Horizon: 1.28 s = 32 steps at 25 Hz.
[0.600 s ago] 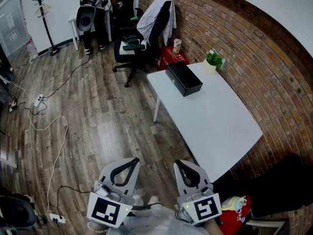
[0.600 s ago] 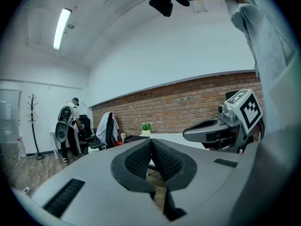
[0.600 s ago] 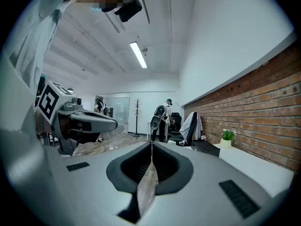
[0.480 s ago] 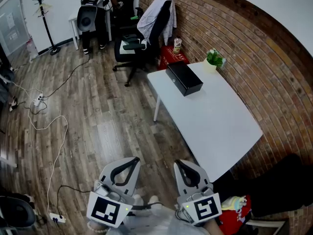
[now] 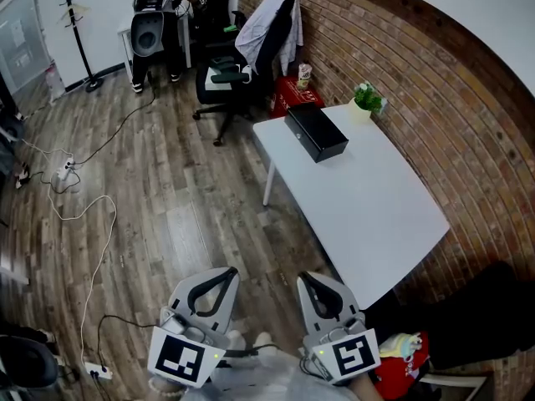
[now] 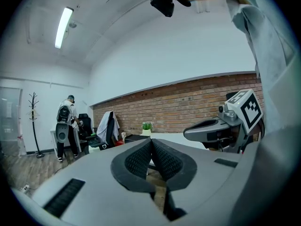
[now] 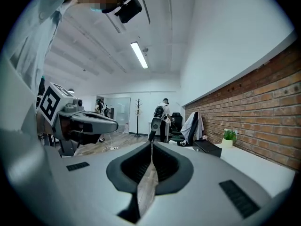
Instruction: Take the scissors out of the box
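A closed black box point(image 5: 315, 134) lies at the far end of a white table point(image 5: 368, 215) by the brick wall; the scissors are not visible. Both grippers are held low, near the person's body, far from the box. My left gripper point(image 5: 231, 272) is shut with nothing between its jaws, and its tips meet in the left gripper view point(image 6: 151, 141). My right gripper point(image 5: 303, 279) is shut and empty too point(image 7: 151, 144). The box shows small in the right gripper view point(image 7: 209, 148).
A small potted plant point(image 5: 365, 102) stands beside the box. An office chair point(image 5: 251, 50) with a garment over it sits past the table's far end. A person point(image 5: 156, 23) stands by a desk at the back. Cables and a power strip point(image 5: 63, 174) lie on the wooden floor.
The view has shifted very slightly; the person at the back has moved a little. Both grippers hold their place.
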Each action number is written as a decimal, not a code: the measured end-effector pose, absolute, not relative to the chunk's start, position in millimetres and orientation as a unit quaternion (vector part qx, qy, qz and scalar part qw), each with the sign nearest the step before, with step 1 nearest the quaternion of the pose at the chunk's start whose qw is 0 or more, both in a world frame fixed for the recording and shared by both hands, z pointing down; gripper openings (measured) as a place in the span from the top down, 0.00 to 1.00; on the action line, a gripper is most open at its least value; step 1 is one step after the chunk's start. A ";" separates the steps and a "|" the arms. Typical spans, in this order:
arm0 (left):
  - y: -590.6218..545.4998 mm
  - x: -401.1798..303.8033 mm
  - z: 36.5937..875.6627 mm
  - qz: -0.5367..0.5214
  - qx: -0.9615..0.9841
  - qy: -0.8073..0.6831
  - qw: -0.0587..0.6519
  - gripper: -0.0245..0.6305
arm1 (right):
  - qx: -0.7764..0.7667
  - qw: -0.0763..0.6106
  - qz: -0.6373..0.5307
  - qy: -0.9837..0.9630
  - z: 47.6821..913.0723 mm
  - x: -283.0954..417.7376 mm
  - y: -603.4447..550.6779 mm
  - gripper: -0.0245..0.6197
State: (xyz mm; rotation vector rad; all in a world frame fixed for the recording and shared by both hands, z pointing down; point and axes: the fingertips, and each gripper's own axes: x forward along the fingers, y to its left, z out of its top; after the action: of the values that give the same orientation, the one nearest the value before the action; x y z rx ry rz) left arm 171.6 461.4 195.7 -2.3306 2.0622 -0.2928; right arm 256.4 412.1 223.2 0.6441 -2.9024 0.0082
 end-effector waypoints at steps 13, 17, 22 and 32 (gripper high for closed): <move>475.3 148.8 190.9 -0.096 -0.746 0.659 0.016 0.94 | 0.240 0.087 -0.001 -0.967 219.7 240.2 420.8 0.90; 479.4 141.4 190.0 -0.096 -0.747 0.658 0.018 0.94 | 0.244 0.090 -0.002 -0.966 219.0 234.3 423.8 0.90; 483.9 131.3 187.6 -0.099 -0.747 0.657 0.032 0.94 | 0.243 0.092 -0.007 -0.966 219.5 225.8 426.5 0.90; 503.3 109.3 187.9 -0.091 -0.748 0.657 0.036 0.94 | 0.252 0.091 -0.013 -0.963 219.2 206.2 448.1 0.90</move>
State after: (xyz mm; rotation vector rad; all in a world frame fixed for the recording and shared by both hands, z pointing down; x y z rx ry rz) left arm 109.3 503.3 187.9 -2.2972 2.0179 -0.2792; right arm 206.2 448.1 219.2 0.7495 -2.8635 -0.0398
